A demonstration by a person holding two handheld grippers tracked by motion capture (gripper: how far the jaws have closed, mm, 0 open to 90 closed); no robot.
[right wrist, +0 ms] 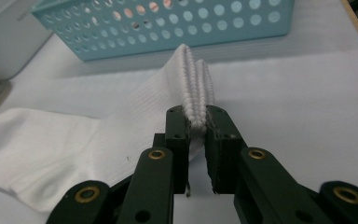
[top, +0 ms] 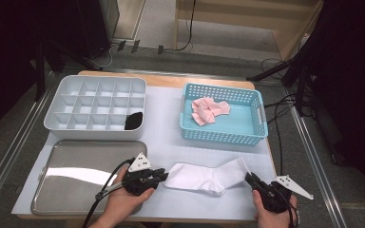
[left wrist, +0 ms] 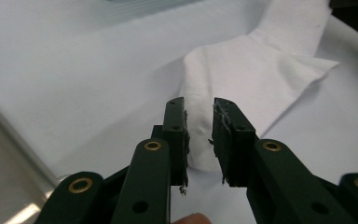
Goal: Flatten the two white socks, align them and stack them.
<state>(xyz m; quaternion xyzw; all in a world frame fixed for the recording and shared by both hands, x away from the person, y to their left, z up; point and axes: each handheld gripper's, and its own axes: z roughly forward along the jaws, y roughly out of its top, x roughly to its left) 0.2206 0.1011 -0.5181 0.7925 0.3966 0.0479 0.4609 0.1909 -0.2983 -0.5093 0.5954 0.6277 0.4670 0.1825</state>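
Note:
A white sock (top: 199, 178) lies flat on the white mat near the table's front edge, toe to the left and ribbed cuff to the right. My left gripper (top: 164, 176) comes in from the left. In the left gripper view the sock's toe end (left wrist: 251, 70) sits pinched between the jaws of that gripper (left wrist: 199, 105). From the right, my right gripper (top: 249, 178) meets the cuff. The right gripper view shows the folded ribbed cuff (right wrist: 196, 88) clamped between the pads of that gripper (right wrist: 199, 114). The cloth between the two grippers is slack.
A blue perforated basket (top: 223, 135) behind the sock holds a pink sock (top: 209, 110). A white divided box (top: 95, 133) at the back left has a black item (top: 134, 120) in its near right compartment. A steel tray (top: 76, 180) lies at the front left.

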